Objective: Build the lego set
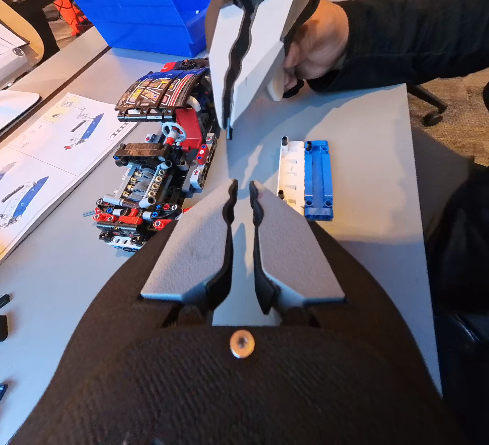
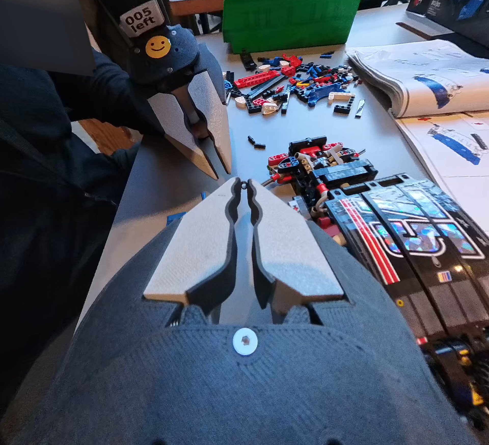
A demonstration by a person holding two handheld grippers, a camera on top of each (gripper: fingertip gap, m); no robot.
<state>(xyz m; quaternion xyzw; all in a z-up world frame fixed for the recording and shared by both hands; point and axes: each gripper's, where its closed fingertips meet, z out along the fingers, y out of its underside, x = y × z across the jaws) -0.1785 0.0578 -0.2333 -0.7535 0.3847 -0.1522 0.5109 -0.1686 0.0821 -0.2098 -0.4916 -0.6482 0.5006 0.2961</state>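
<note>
A part-built lego car point(image 1: 158, 168) with a black stickered roof lies on the grey table point(image 1: 357, 260); it also shows in the right wrist view point(image 2: 370, 220). To its right, a white panel point(image 1: 289, 170) and a blue panel point(image 1: 318, 181) lie side by side. My left gripper point(image 1: 243, 186) hovers between the car and the panels, slightly open and empty. My right gripper point(image 2: 243, 186) is shut on a small black pin point(image 2: 243, 185). It points down from above point(image 1: 229, 132), close to the car's side and just beyond my left fingertips.
An open instruction booklet point(image 1: 53, 154) lies left of the car. A blue bin point(image 1: 148, 9) stands behind it. A green bin point(image 2: 288, 14), a pile of loose pieces point(image 2: 291, 83) and two stray black pins point(image 2: 256, 142) lie farther off. The table edge point(image 1: 420, 220) is near the panels. Spacing between my two grippers at the tips: around 4 cm.
</note>
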